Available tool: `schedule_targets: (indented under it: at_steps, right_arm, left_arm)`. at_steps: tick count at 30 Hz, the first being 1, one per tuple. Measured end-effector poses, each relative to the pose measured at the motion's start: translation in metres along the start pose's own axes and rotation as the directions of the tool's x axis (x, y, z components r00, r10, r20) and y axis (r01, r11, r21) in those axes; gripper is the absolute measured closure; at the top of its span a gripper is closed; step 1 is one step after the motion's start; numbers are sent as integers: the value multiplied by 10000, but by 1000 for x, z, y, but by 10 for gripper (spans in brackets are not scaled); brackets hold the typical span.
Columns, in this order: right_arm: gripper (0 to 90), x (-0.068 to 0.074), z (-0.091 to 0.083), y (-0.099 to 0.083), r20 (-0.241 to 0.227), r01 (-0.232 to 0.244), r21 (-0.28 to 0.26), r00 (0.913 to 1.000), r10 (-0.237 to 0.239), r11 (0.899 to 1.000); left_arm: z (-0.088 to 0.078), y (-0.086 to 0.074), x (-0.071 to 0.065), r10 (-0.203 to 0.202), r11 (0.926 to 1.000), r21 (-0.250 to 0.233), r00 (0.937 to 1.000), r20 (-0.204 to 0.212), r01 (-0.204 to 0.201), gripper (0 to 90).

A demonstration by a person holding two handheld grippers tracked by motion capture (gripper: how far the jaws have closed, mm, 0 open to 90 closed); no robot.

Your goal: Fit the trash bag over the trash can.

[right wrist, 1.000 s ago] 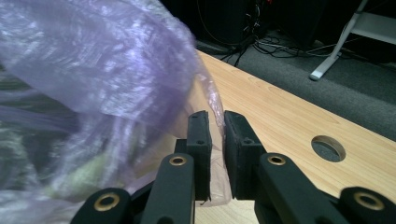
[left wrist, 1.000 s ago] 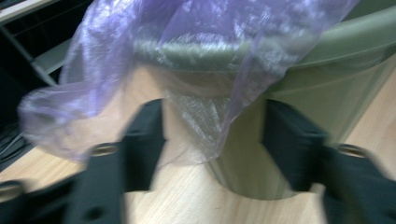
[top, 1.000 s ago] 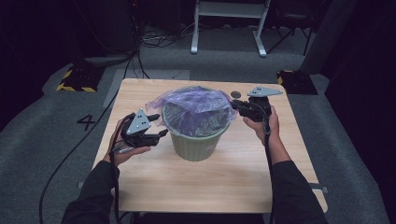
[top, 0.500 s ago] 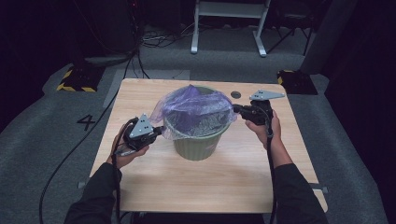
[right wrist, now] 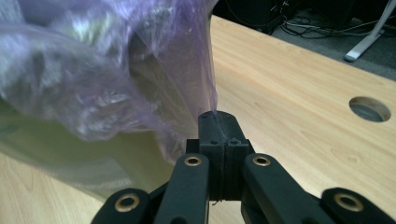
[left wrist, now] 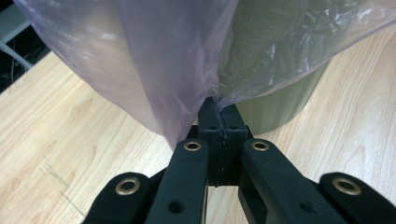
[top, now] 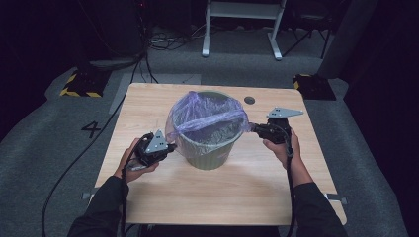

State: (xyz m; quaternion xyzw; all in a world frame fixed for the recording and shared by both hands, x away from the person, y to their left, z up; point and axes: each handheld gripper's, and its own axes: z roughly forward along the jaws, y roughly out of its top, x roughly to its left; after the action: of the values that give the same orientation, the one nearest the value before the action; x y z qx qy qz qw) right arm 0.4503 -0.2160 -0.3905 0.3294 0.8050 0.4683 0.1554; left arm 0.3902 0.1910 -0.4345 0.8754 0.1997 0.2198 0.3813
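A green ribbed bin [top: 207, 154] stands at the middle of the wooden table [top: 237, 197], lined with a thin purple plastic bag [top: 207, 117]. Its film hangs over the rim on both sides. My left gripper [top: 169, 146] sits low against the bin's left side, shut on the bag's edge. In the left gripper view the film [left wrist: 154, 56] runs up from the closed tips [left wrist: 218, 105] in front of the bin wall [left wrist: 280, 102]. My right gripper [top: 254, 128] is at the rim's right side, shut on the stretched film [right wrist: 116, 70] at its tips [right wrist: 218, 116], beside the bin [right wrist: 70, 158].
A round cable hole [top: 249, 100] lies in the table behind the bin on the right, close to my right gripper [right wrist: 370, 108]. Bare wood stretches in front of the bin. On the floor beyond are a white stand [top: 242, 29] and a yellow-and-black block [top: 79, 85].
Both hands have come down. The bag, domed over the bin's top before, now sags inside with its edge pulled down over the rim. My left gripper has closed on the film.
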Motion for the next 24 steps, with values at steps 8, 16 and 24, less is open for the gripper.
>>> schedule_targets:
  at_steps: [8,16,24]
  right_arm:
    - [900,-1,-3,-17,-211,-144,-7,9997,144,9999]
    - [900,-2,-4,-25,-226,-4,308,9997,11,9995]
    - [846,-5,-6,-24,173,202,279,9996,-207,9994]
  left_arm:
    - [6,-9,0,67,9986,529,9999,-130,-60,900]
    - [9,-16,7,-118,9961,865,9996,-267,141,900]
    - [5,-19,13,-266,9963,801,9975,-656,319,900]
